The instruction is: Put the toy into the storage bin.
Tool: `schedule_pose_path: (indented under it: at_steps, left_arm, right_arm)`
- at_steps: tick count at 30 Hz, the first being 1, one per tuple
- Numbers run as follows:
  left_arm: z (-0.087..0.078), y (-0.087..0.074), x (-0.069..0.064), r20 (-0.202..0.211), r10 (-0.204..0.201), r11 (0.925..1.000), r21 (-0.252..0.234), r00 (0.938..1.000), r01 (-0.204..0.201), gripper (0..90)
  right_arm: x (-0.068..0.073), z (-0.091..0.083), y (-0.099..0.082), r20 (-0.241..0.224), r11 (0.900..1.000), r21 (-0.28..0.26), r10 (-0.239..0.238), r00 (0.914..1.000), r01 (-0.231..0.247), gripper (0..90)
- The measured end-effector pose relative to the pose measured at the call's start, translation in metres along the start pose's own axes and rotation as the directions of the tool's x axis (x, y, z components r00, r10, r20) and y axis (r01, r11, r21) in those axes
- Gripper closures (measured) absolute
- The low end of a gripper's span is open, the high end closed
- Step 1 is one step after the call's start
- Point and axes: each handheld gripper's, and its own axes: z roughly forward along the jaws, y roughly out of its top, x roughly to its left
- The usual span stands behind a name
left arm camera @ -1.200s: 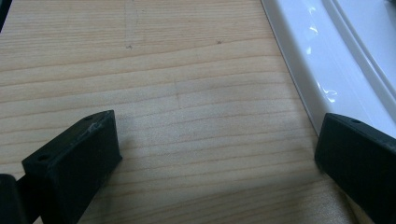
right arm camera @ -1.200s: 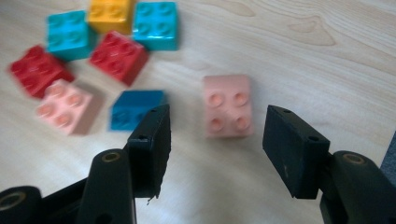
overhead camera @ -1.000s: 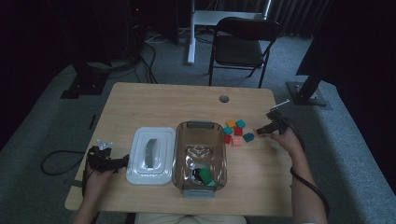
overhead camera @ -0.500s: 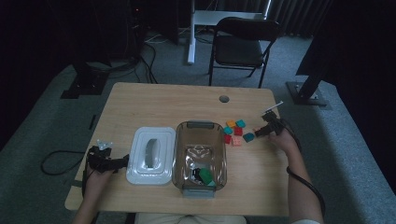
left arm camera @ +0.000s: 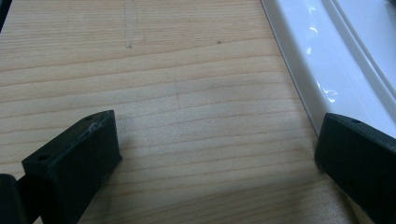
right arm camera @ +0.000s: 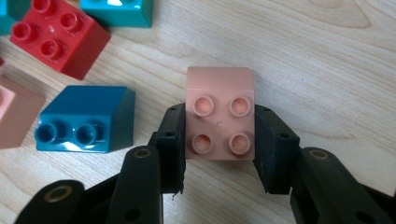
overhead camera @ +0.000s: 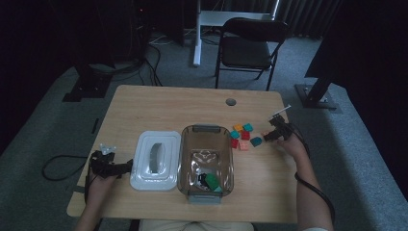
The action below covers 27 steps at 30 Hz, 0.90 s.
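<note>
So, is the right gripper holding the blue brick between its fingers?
No, the right gripper is shut on the pink brick, while the blue brick lies apart on the table.

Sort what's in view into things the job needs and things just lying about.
In use: right gripper shut on pink four-stud plastic brick; loose coloured bricks; clear plastic bin.
Lying about: white bin lid; black folding chair; left gripper, open.

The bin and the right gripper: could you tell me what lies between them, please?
In the high view, loose bricks lie between the bin and the right gripper, which is shut on a pink brick.
</note>
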Motion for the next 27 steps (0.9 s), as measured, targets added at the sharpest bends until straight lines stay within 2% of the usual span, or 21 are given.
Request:
schedule_pose_path:
  at_steps: [7, 11, 15, 21, 24, 27]
  left_arm:
    - [0.000, 0.000, 0.000, 0.000, 0.000, 1.0000, 0.000, 1.0000, 0.000, 0.4]
    - [0.000, 0.000, 0.000, 0.000, 0.000, 1.0000, 0.000, 1.0000, 0.000, 0.5]
    - [0.000, 0.000, 0.000, 0.000, 0.000, 1.0000, 0.000, 1.0000, 0.000, 0.5]
    - [0.000, 0.000, 0.000, 0.000, 0.000, 1.0000, 0.000, 1.0000, 0.000, 0.5]
    - [0.000, 0.000, 0.000, 0.000, 0.000, 1.0000, 0.000, 1.0000, 0.000, 0.4]
    - [0.000, 0.000, 0.000, 0.000, 0.000, 1.0000, 0.000, 1.0000, 0.000, 0.5]
  right_arm:
    - [-0.001, -0.014, -0.005, -0.038, 1.0000, -0.007, -0.003, 0.9993, 0.003, 58.7]
    - [0.002, -0.028, -0.007, -0.051, 0.9993, -0.019, -0.032, 0.9982, 0.031, 58.7]
    - [0.009, -0.048, -0.010, -0.066, 0.9964, -0.055, -0.068, 0.9955, 0.064, 58.8]
    - [0.030, -0.075, -0.019, -0.095, 0.9857, -0.093, -0.149, 0.9843, 0.140, 58.7]
    - [0.040, -0.088, -0.023, -0.109, 0.9808, -0.106, -0.175, 0.9785, 0.164, 58.7]
    - [0.052, -0.104, -0.026, -0.131, 0.9730, -0.127, -0.209, 0.9691, 0.193, 58.8]
